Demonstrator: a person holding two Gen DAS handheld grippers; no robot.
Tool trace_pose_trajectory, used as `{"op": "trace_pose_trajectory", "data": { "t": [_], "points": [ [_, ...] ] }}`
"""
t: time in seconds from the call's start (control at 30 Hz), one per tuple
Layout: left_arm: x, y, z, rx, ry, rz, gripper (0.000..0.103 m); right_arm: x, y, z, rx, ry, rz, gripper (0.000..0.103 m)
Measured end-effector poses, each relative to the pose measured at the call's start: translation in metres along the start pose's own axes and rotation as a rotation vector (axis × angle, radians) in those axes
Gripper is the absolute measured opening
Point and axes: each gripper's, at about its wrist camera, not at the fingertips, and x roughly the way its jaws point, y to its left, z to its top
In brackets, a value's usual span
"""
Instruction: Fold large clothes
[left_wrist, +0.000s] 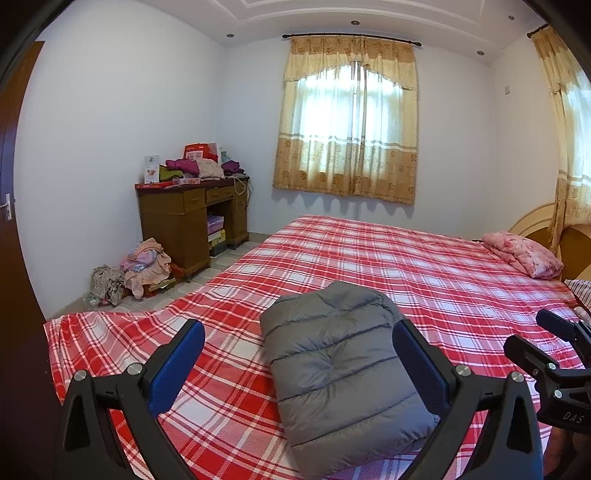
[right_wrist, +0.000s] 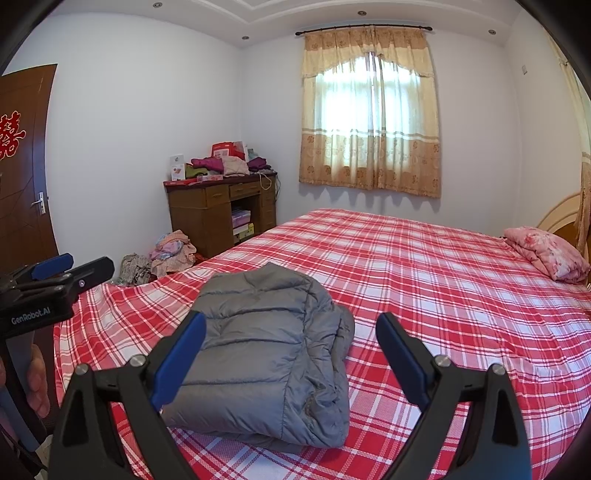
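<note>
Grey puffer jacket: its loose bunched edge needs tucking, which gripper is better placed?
Right, probably. The bunched edge lies between the open right gripper fingers; the left gripper, also open, faces the jacket on its smooth side.

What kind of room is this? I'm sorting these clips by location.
A home bedroom, most likely: a large bed under a red plaid sheet with a pink pillow, a curtained window, and a wooden desk piled with clothes. A folded grey puffer jacket lies on the bed.

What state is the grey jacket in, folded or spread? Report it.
Folded. The grey jacket lies on the plaid bed as a compact rectangular bundle, layers stacked at its right edge, no sleeves spread out.
</note>
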Motion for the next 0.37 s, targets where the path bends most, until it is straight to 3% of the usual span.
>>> {"op": "trace_pose_trajectory", "data": {
  "t": [0.17,0.37],
  "points": [
    [-0.003,-0.004,-0.002,0.005,-0.017,-0.015,0.102,0.001,0.001,-0.001,0.000,0.003,0.002,0.095],
    [-0.008,-0.017,-0.004,0.084,-0.057,-0.014,0.102,0.001,-0.001,-0.004,0.002,0.005,0.001,0.095]
  ]
}}
